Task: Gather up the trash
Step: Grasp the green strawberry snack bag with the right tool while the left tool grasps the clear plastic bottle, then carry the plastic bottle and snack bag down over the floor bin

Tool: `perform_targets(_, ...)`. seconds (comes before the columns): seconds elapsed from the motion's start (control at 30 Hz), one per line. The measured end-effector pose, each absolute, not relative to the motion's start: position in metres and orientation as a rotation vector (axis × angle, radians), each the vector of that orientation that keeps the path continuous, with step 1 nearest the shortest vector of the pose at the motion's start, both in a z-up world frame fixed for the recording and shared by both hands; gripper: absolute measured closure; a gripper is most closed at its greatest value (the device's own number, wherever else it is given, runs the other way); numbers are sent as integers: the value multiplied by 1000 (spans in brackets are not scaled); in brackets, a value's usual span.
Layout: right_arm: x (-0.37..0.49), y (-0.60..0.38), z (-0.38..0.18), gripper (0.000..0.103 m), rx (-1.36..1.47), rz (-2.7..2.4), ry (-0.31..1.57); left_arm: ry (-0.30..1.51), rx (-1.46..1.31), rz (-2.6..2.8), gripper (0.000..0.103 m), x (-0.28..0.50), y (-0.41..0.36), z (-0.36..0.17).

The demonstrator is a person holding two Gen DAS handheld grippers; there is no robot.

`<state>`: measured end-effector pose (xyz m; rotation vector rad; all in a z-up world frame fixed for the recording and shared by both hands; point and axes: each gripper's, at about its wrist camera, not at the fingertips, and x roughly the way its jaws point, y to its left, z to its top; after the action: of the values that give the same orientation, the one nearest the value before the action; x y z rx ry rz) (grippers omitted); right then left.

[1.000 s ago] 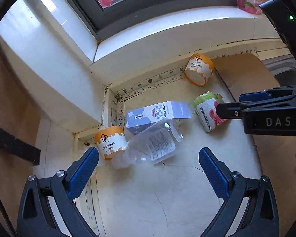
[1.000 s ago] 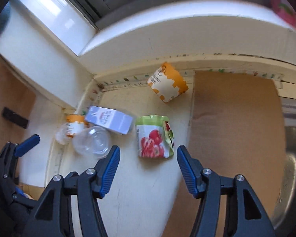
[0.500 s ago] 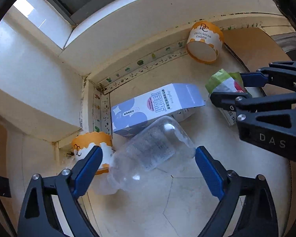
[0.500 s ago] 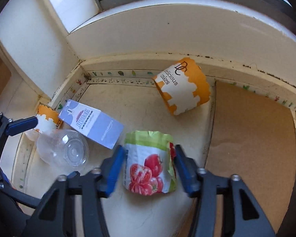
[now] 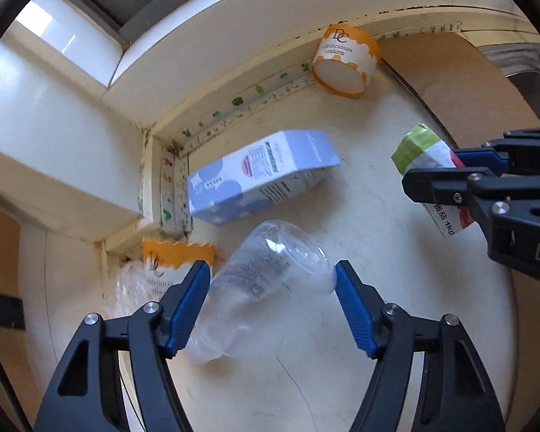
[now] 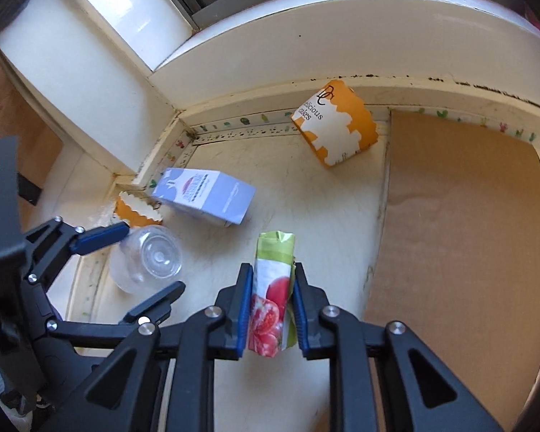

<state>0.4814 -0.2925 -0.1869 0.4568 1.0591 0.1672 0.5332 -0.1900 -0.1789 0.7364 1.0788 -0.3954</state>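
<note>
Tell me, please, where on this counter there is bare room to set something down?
The brown mat lies bare. So does the counter between the purple carton, the far cake cup and the tomato pouch. The left corner is crowded: carton, near cake cup and clear bottle.

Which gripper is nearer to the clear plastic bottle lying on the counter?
Left. The left gripper straddles the clear plastic bottle, jaws closing around it. The right gripper is off to the bottle's side, closing on the tomato carton.

Black tool [image 5: 272, 306] w/ blue pads, silver screws.
</note>
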Motion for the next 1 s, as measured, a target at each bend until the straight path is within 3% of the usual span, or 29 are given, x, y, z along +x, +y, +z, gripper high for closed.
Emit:
perform_targets(0.33, 446, -281, -183, 82, 465, 191, 1084, 1330, 552, -382, 34, 524, -168, -192)
perform_targets(0.7, 421, -277, -171, 82, 458, 202, 1063, 1372, 507, -363, 33, 506, -145, -199)
perform_targets(0.77, 417, -275, -170, 82, 458, 202, 1060, 1367, 486, -358, 42, 507, -138, -201)
perform_targets(1.0, 392, -264, -166, 82, 472, 227, 1078, 1309, 395, -376, 46, 473, -117, -182)
